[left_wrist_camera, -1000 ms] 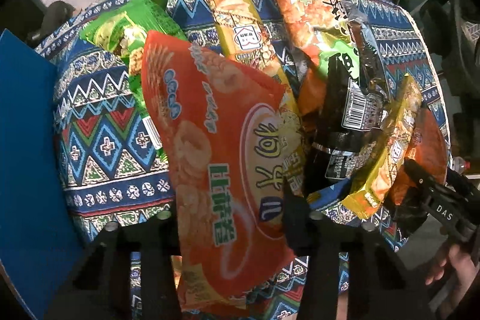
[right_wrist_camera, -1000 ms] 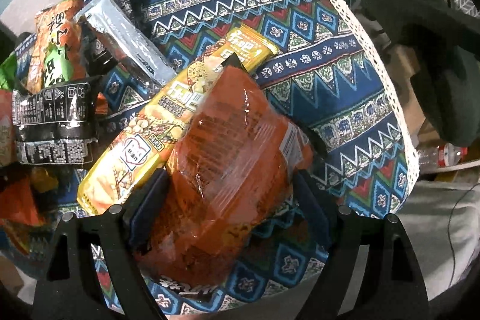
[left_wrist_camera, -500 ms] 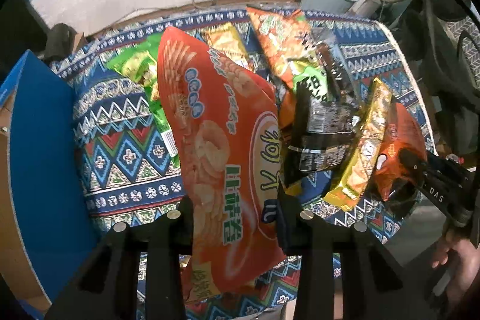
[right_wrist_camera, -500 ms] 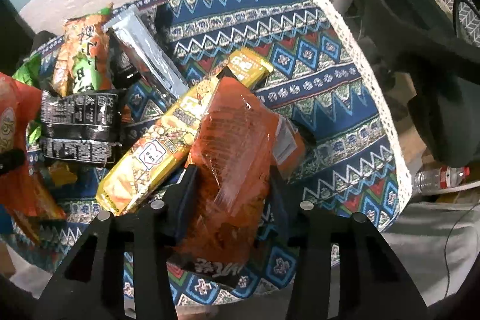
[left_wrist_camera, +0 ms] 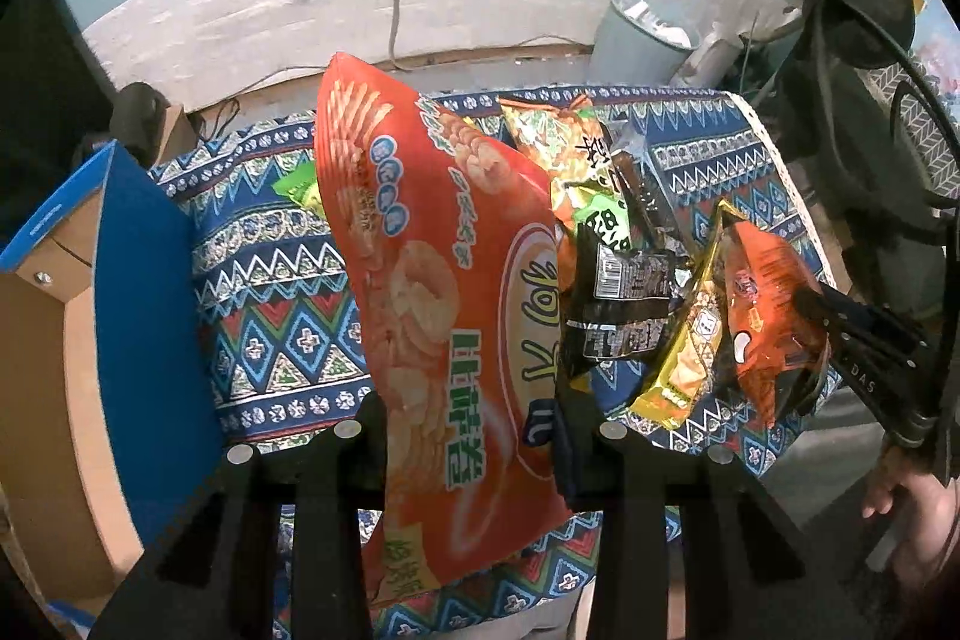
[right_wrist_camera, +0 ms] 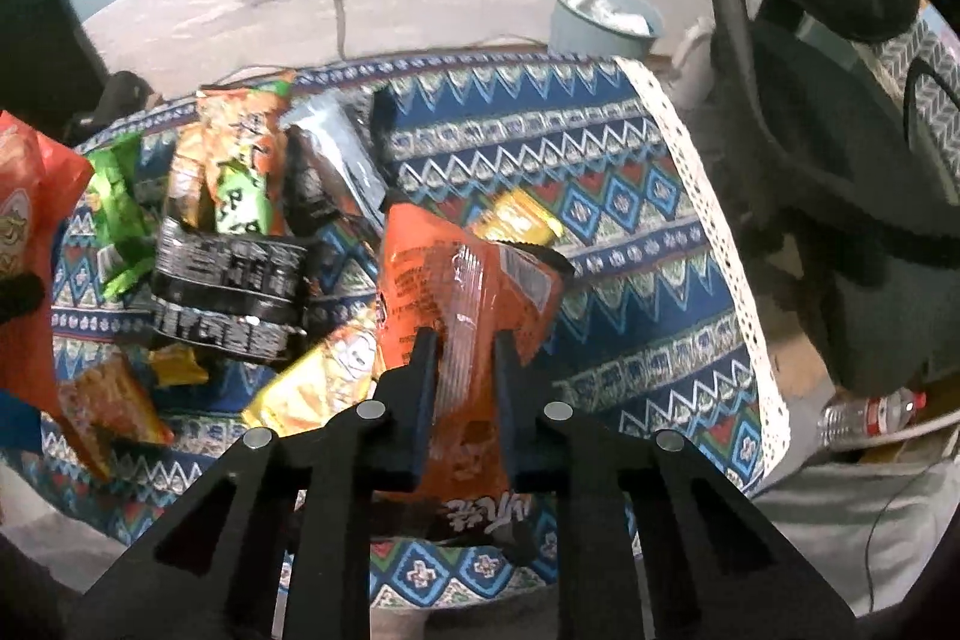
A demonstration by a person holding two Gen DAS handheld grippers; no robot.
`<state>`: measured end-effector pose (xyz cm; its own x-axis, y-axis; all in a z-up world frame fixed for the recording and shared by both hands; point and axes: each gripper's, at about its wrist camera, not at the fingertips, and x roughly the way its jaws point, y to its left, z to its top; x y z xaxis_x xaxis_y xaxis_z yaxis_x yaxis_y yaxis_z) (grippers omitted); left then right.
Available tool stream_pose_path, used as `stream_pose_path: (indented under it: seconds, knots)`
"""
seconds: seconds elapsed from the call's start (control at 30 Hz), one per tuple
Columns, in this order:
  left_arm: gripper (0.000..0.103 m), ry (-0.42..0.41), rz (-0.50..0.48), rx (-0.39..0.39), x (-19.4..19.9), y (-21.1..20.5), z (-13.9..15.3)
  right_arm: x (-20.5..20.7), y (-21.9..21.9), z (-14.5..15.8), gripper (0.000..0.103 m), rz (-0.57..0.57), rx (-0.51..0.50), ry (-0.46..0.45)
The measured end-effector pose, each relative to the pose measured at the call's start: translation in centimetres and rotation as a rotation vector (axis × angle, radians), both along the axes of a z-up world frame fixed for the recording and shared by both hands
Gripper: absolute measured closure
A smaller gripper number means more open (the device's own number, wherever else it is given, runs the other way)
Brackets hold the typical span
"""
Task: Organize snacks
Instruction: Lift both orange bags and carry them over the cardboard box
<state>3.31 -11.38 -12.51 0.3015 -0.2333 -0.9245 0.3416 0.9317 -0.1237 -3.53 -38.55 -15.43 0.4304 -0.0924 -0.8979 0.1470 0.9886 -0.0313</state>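
Left wrist view shows our left gripper (left_wrist_camera: 474,418) with its jaws clamped on the big orange-red chip bag (left_wrist_camera: 444,280), which rises between them above the counter (left_wrist_camera: 270,280). Right of those jaws lie a black packet (left_wrist_camera: 624,310) and a yellow packet (left_wrist_camera: 684,358). Right wrist view shows our right gripper (right_wrist_camera: 461,370) with jaws pinched tight on the small orange snack bag (right_wrist_camera: 456,280); left of them lies a green packet (right_wrist_camera: 117,214).

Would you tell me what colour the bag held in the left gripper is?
The big chip bag in the left gripper is orange-red with green lettering, clearest in the left wrist view.
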Motion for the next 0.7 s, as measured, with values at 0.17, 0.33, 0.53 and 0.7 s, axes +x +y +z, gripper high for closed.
stream_pose_path:
  seconds: [0.17, 0.33, 0.53, 0.7]
  knots:
    - [0.065, -0.01, 0.001, 0.013, -0.1, 0.2, 0.0, 0.3, 1.2, 0.4, 0.088, 0.039, 0.019, -0.011]
    - [0.065, 0.002, 0.003, 0.018, 0.0, 0.3, -0.5, 0.9, 1.3, -2.1, 0.052, 0.013, 0.079, 0.074]
    - [0.065, 0.006, 0.003, 0.015, 0.2, 0.1, -0.6, 1.3, 0.4, -4.6, 0.038, -0.039, 0.1, 0.149]
    - [0.065, 0.008, -0.005, 0.015, 0.1, -0.1, -0.7, 1.7, -0.4, -6.6, 0.038, -0.067, 0.164, 0.208]
